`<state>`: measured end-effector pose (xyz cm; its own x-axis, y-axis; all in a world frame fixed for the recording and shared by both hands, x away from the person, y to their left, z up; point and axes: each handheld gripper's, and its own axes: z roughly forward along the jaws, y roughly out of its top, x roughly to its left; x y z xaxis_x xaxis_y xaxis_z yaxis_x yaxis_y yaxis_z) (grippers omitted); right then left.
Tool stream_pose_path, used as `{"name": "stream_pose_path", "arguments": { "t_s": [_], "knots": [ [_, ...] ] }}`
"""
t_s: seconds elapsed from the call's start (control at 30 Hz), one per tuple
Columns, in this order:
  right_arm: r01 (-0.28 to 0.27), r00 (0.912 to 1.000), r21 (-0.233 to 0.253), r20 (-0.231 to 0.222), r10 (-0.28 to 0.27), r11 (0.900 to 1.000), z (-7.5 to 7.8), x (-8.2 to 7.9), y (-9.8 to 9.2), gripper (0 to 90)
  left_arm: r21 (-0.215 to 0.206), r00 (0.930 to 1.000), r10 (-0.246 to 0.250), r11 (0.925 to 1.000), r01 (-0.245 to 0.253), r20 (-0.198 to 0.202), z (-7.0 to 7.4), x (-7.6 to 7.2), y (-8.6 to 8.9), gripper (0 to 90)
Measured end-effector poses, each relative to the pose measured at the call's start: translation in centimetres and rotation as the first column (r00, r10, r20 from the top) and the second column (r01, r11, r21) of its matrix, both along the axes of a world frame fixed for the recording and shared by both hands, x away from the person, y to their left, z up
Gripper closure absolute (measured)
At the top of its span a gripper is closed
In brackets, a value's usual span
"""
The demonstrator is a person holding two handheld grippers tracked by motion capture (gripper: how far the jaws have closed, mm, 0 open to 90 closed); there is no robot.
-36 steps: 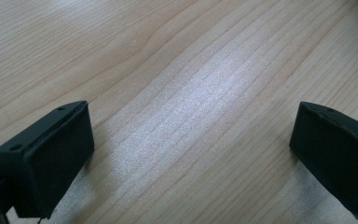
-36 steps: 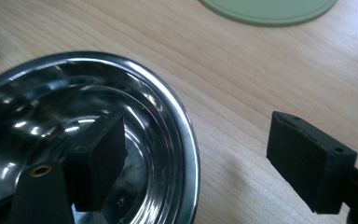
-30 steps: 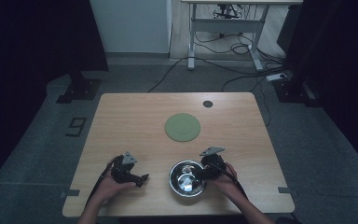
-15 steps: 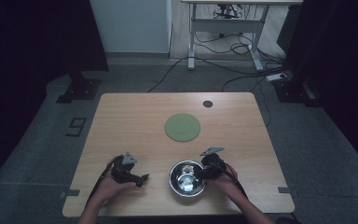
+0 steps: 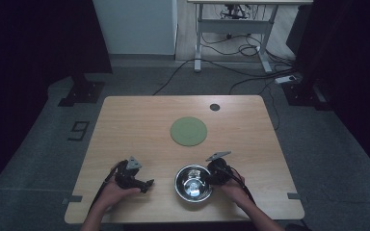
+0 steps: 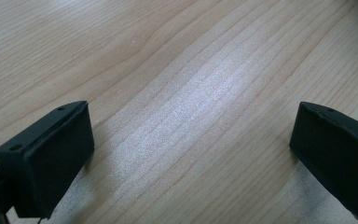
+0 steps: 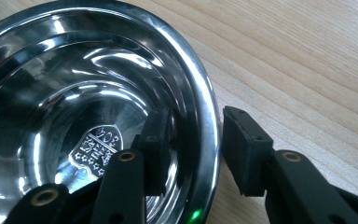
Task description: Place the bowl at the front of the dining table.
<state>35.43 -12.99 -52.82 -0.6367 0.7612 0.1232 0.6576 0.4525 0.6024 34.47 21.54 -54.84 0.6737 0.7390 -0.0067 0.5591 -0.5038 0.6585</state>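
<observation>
A shiny steel bowl [image 5: 193, 183] stands near the table's front edge, right of centre. My right gripper [image 5: 217, 173] is at its right side. In the right gripper view the two black jaws of this gripper [image 7: 196, 149] straddle the bowl's rim [image 7: 200, 107], one pad inside against the wall and the other outside against the lip. My left gripper [image 5: 134, 179] rests low over the wood to the left of the bowl, about a hand's width away. Its jaws [image 6: 191, 140] stand wide open with only bare tabletop between them. A round green mat [image 5: 188, 131] lies at the table's middle.
A small dark disc [image 5: 214, 107] sits near the wooden table's [image 5: 125, 125] far edge. Beyond the table stand a white desk frame [image 5: 231, 29] with cables on the floor and dark stands at both sides.
</observation>
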Motion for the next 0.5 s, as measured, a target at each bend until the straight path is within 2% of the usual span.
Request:
{"name": "stream_pose_path", "arguments": {
  "t_s": [0.23,0.5],
  "knots": [
    [0.002,1.0,0.014,0.001,-0.002,1.0,0.08,0.04,-0.13,71.2,-0.001,1.0,0.0,1.0,0.0,0.0,0.0,0.0,-0.03,0.0],
    [0.002,1.0,0.023,0.001,-0.002,1.0,0.1,0.1,-0.27,72.6,0.0,1.0,-0.001,1.0,0.001,0.001,0.0,0.01,-0.07,0.0]
  ]
}}
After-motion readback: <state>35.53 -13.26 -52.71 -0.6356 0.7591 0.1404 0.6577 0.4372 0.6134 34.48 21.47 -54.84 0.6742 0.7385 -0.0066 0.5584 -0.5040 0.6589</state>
